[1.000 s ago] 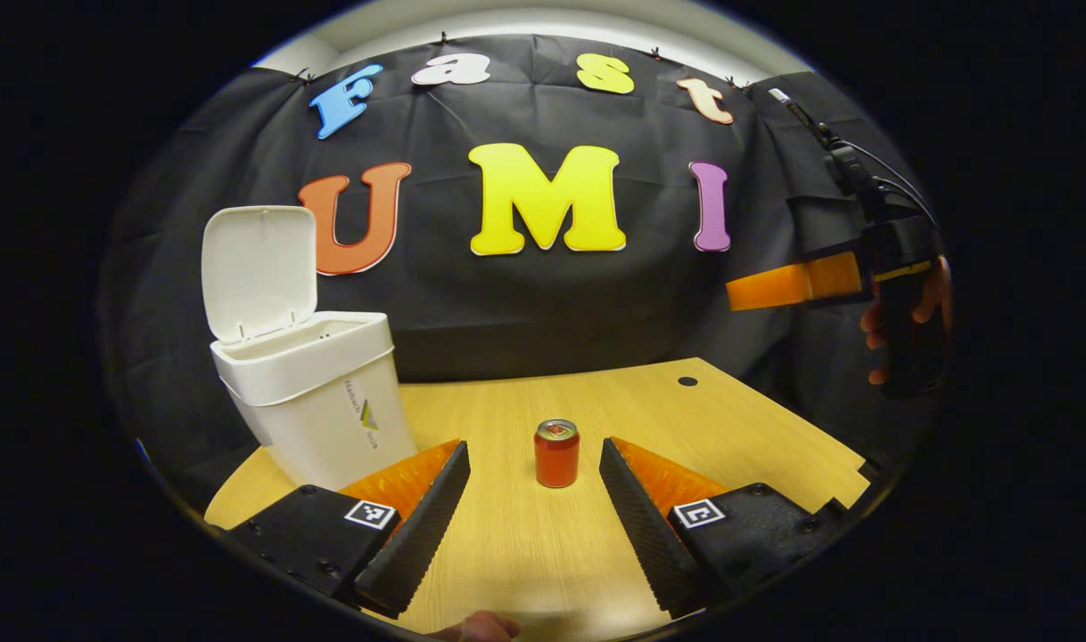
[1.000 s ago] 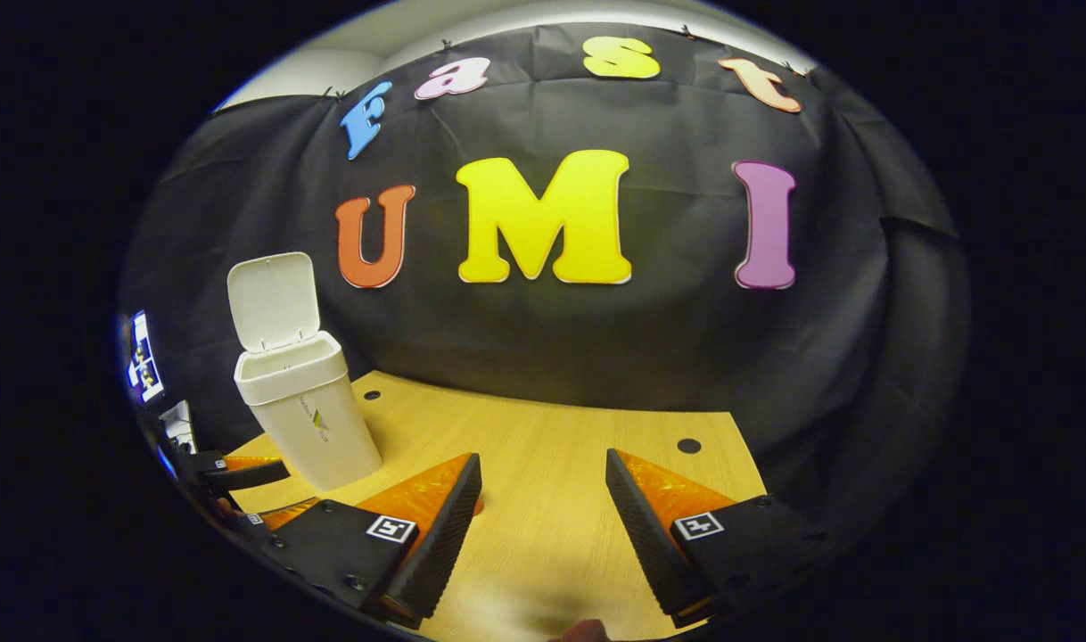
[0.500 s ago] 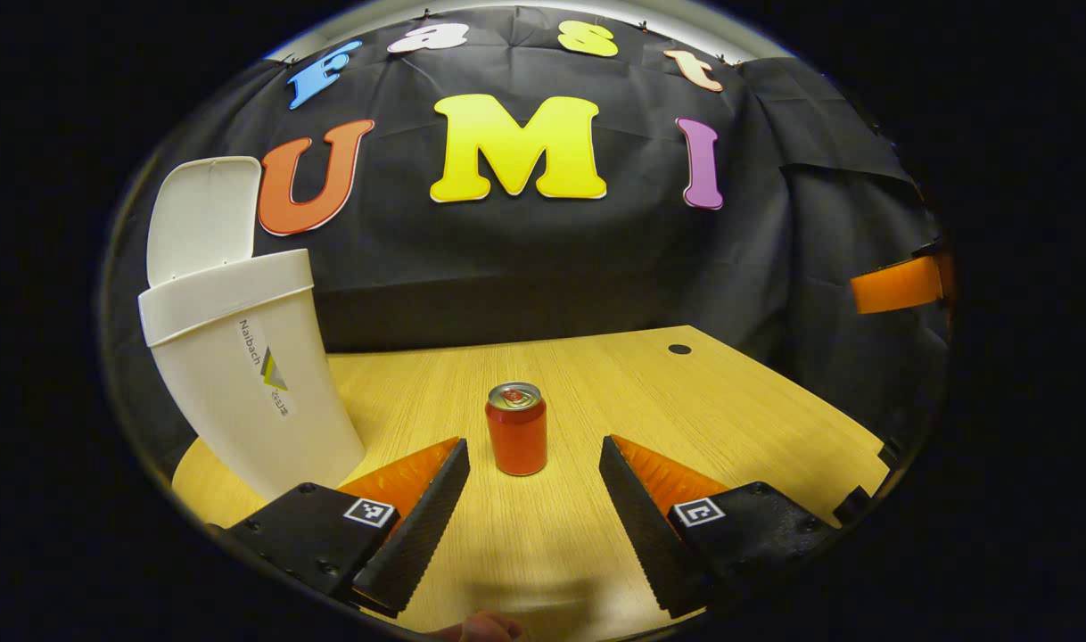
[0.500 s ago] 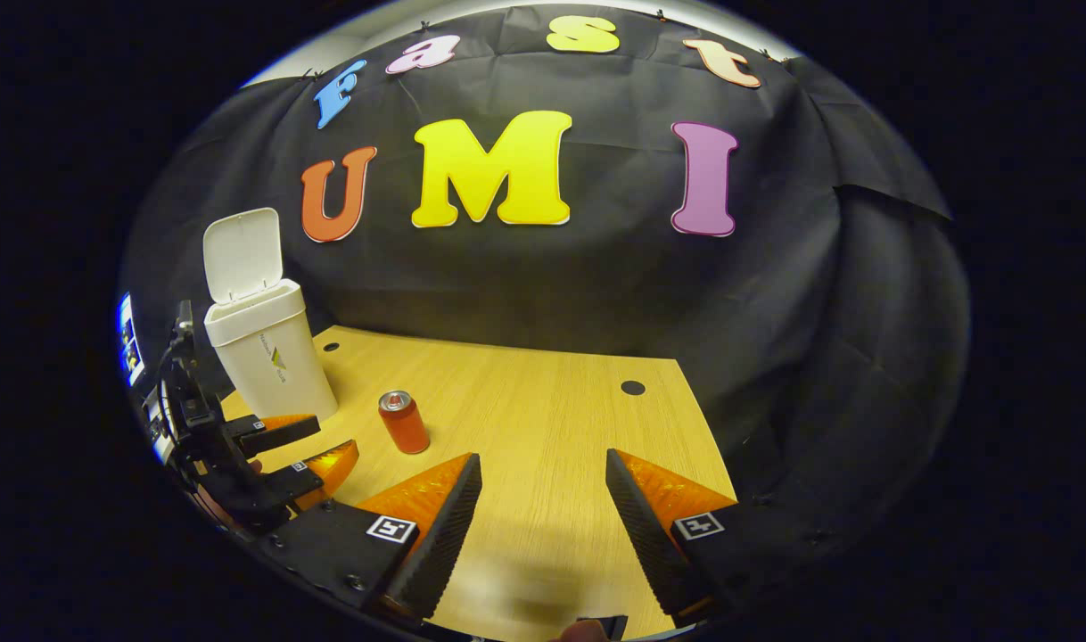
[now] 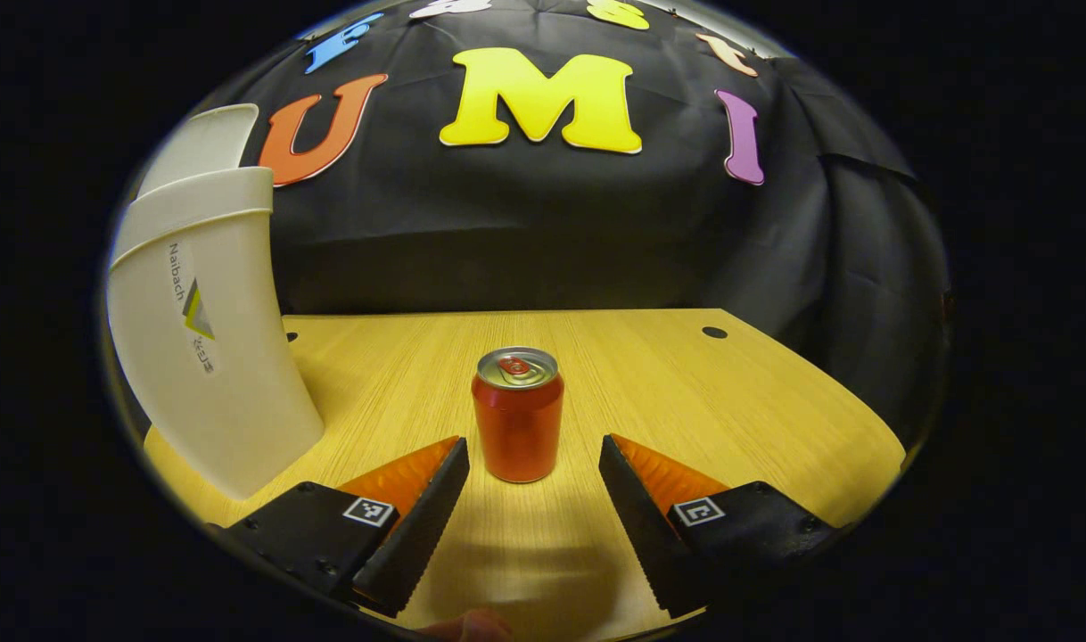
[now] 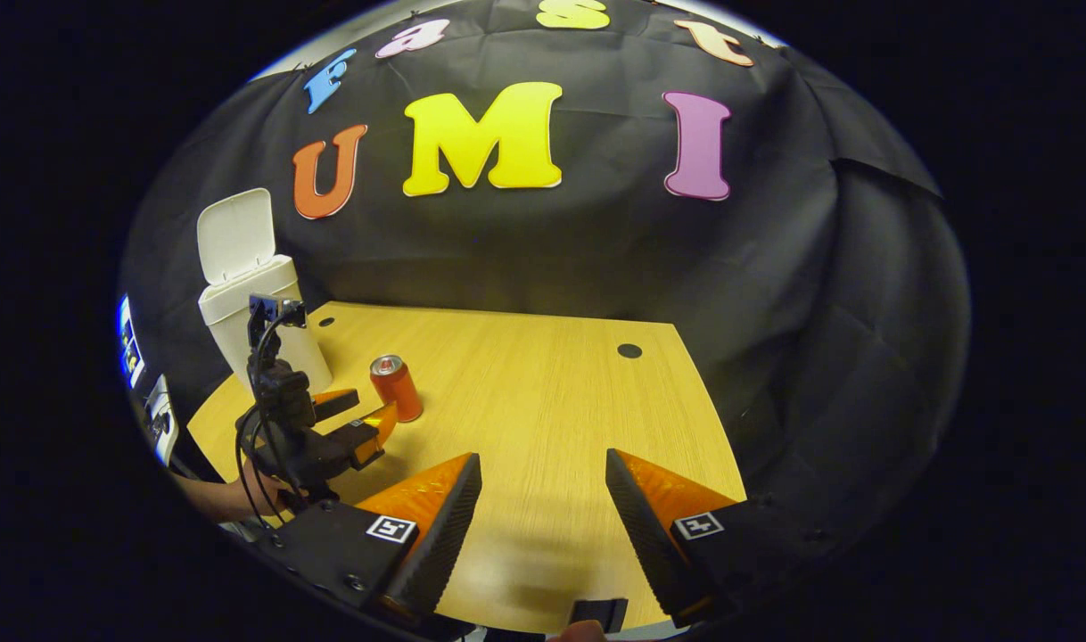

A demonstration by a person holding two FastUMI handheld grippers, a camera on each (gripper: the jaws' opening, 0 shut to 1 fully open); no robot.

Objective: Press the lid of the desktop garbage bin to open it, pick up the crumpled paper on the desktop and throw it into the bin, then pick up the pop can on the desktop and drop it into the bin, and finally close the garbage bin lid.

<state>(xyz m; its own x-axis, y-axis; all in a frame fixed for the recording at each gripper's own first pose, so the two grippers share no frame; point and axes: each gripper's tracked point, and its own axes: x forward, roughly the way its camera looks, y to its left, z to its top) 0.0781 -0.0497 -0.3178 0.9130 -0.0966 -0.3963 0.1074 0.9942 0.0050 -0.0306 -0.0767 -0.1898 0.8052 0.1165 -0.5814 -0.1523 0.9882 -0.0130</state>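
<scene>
The pop can (image 5: 517, 415) is standing upright mid-desk, toward the left edge, just ahead of the left gripper (image 5: 530, 499), whose fingers are spreading wide around its line. It looks light, thin-walled and smooth, so gripping mid-body seems safest. The bin (image 5: 206, 330) is waiting open nearby. The right gripper (image 6: 543, 526) is hanging spread, holding nothing.

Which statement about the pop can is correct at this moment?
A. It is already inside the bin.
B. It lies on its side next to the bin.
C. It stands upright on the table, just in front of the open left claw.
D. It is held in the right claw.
C. The pop can stands upright on the table, ahead of the left claw, whose fingers are spread and not touching it.
</scene>
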